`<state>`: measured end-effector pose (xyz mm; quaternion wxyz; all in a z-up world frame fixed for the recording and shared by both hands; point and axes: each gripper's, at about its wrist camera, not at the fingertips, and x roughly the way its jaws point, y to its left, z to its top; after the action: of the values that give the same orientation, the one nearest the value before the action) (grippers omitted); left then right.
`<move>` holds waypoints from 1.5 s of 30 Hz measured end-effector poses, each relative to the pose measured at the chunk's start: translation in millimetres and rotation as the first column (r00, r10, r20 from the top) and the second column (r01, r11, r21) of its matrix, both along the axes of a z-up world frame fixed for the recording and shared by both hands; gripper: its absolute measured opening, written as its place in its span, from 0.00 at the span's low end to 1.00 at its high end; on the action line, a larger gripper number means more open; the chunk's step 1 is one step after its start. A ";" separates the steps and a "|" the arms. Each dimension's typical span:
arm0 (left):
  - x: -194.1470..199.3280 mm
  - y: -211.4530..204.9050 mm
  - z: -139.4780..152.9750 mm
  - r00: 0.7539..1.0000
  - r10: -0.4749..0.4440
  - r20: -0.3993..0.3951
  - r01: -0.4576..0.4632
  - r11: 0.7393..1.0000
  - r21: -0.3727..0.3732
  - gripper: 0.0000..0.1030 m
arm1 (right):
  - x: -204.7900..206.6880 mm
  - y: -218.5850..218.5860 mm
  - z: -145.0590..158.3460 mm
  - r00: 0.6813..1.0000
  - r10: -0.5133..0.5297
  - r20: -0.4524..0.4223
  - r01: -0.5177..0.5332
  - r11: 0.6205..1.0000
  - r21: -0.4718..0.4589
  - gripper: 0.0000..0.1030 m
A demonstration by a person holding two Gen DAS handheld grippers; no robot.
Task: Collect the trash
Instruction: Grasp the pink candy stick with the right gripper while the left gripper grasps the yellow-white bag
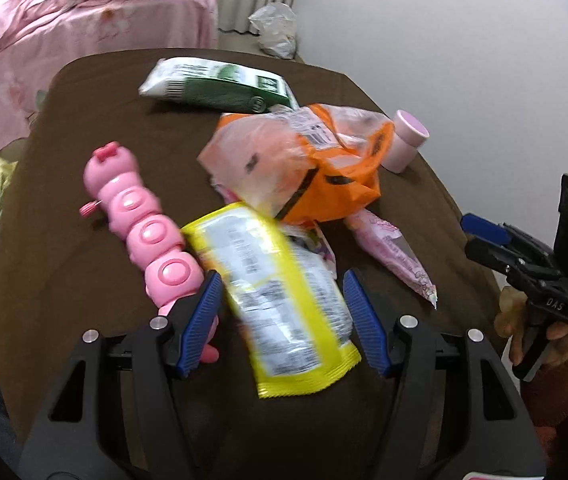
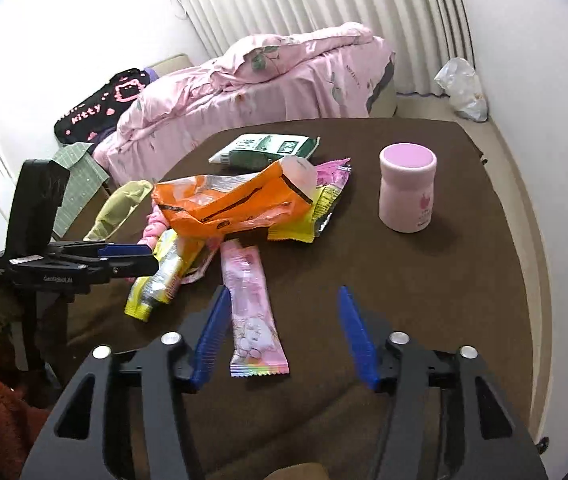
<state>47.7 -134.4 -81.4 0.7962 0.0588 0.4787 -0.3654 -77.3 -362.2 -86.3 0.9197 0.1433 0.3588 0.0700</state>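
My left gripper (image 1: 284, 300) holds a yellow snack wrapper (image 1: 284, 300) just above the brown table (image 1: 104, 120), with a blue pad against each long edge; the wrapper looks blurred. From the right wrist view the left gripper (image 2: 150, 258) is at the left with the yellow wrapper (image 2: 156, 280) hanging from it. My right gripper (image 2: 284, 292) is open over a pink wrapper (image 2: 252, 308) that lies flat on the table near its left finger. A crumpled orange bag (image 2: 228, 200) and a green packet (image 2: 264, 148) lie further back. The right gripper (image 1: 467, 234) also shows at the table's right edge.
A pink caterpillar toy (image 1: 144, 220) lies left of the yellow wrapper. A pink jar (image 2: 407, 192) stands upright at the right. A pink bed (image 2: 264, 80) is behind the table, a clear plastic bag (image 2: 463, 84) is on the floor, and a yellow-green bag (image 2: 120, 208) is at the left.
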 end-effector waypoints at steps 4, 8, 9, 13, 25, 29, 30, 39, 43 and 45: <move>8.6 16.5 1.3 0.997 0.065 0.037 -0.067 0.997 0.039 0.58 | 8.0 17.2 -6.3 0.996 0.069 -0.056 -0.072 0.996 -0.058 0.52; 15.4 21.9 3.5 0.997 0.074 -0.015 -0.075 0.997 -0.013 0.58 | 11.5 31.7 -8.0 0.995 0.080 -0.062 -0.088 0.987 -0.135 0.52; 15.2 19.3 3.3 0.998 0.069 -0.013 -0.069 0.998 -0.012 0.58 | 12.1 33.8 -7.9 0.995 0.070 -0.064 -0.080 0.984 -0.157 0.52; 10.8 6.7 -1.5 0.999 0.041 -0.010 -0.040 0.999 0.014 0.58 | 15.1 37.7 -4.7 0.997 0.034 -0.065 -0.050 0.967 -0.251 0.52; 27.1 11.1 -7.3 0.995 0.069 -0.067 -0.071 0.997 -0.033 0.58 | 13.3 30.3 -0.2 0.996 0.054 -0.068 -0.062 0.991 -0.118 0.52; 44.4 6.9 -10.4 0.992 0.072 -0.100 -0.077 0.996 -0.047 0.58 | 15.2 37.7 -3.2 0.994 0.073 -0.080 -0.084 0.987 -0.140 0.52; 47.4 4.7 -12.3 0.991 0.076 -0.114 -0.081 0.996 -0.043 0.58 | 15.4 39.7 -3.4 0.994 0.074 -0.079 -0.085 0.985 -0.147 0.52; 42.6 -22.8 -6.3 0.992 0.041 -0.120 -0.051 0.995 -0.082 0.25 | 9.6 44.2 -1.5 0.995 0.081 -0.063 -0.091 0.980 -0.177 0.52; 17.8 -5.1 22.7 0.999 0.049 0.012 -0.047 0.989 -0.138 0.23 | 8.6 38.9 -4.7 0.995 0.077 -0.063 -0.085 0.985 -0.151 0.52; 5.1 6.1 35.0 0.994 0.065 0.091 -0.049 0.985 -0.163 0.23 | 11.0 38.7 -8.2 0.995 0.069 -0.067 -0.077 0.988 -0.133 0.52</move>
<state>52.7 -128.3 -46.4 0.8306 -0.0018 0.4103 -0.3766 -66.3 -323.5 -94.5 0.9124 0.0693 0.3964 0.0745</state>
